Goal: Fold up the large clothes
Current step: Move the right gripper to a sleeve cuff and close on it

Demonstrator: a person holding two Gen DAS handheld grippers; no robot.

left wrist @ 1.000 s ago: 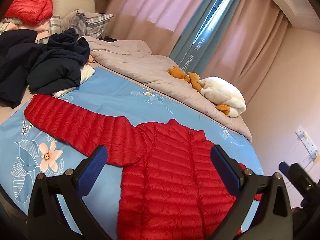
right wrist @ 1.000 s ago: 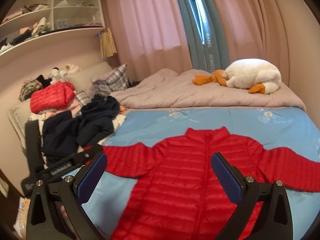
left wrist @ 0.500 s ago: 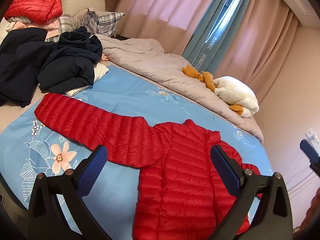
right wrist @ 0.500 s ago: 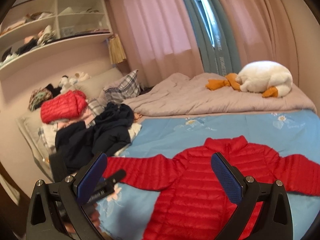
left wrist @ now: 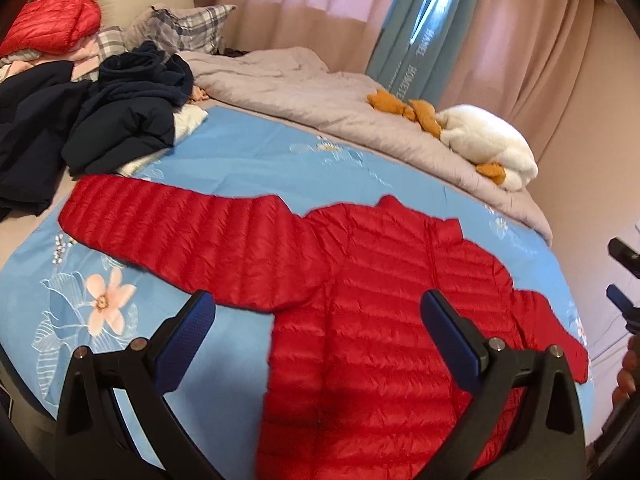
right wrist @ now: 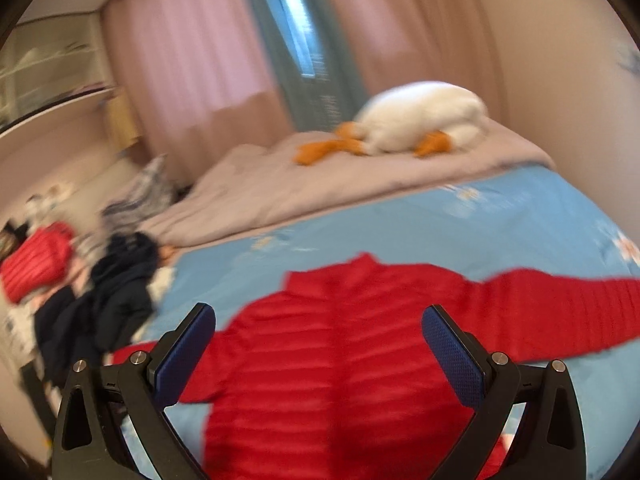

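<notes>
- Bed [left wrist: 248,160]: takes up most of the room in view. Covered with a blue floral sheet [left wrist: 100,308], printed with a pale pink flower near the left edge.
- Grey quilt [left wrist: 312,100]: bunched along the far side of the bed, touching the blue sheet's far border.
- Red down jacket [left wrist: 360,340]: lies flat on the blue sheet, front up, collar toward the far side. One sleeve is stretched out to the left, the other to the right. Its lower body runs under both grippers, nearest the viewer.
- Pile of dark clothes [left wrist: 120,120]: heaped at the far left of the bed, just beyond the left sleeve's cuff; contact cannot be told.
- Second red padded garment [left wrist: 52,20]: rests on top of pillows at the far left, well apart from the spread jacket.
- White plush goose [left wrist: 492,148]: lies on the grey quilt at the far right, orange feet and bill visible.
- Left gripper [left wrist: 318,328]: jaws spread wide, nothing between them, hovering over the jacket's left armpit area, blue pads [left wrist: 188,340] facing inward.
- Right gripper [right wrist: 319,344]: jaws likewise spread wide and empty, above the jacket's chest. This view is motion-blurred, so fine detail is unreadable.
</notes>
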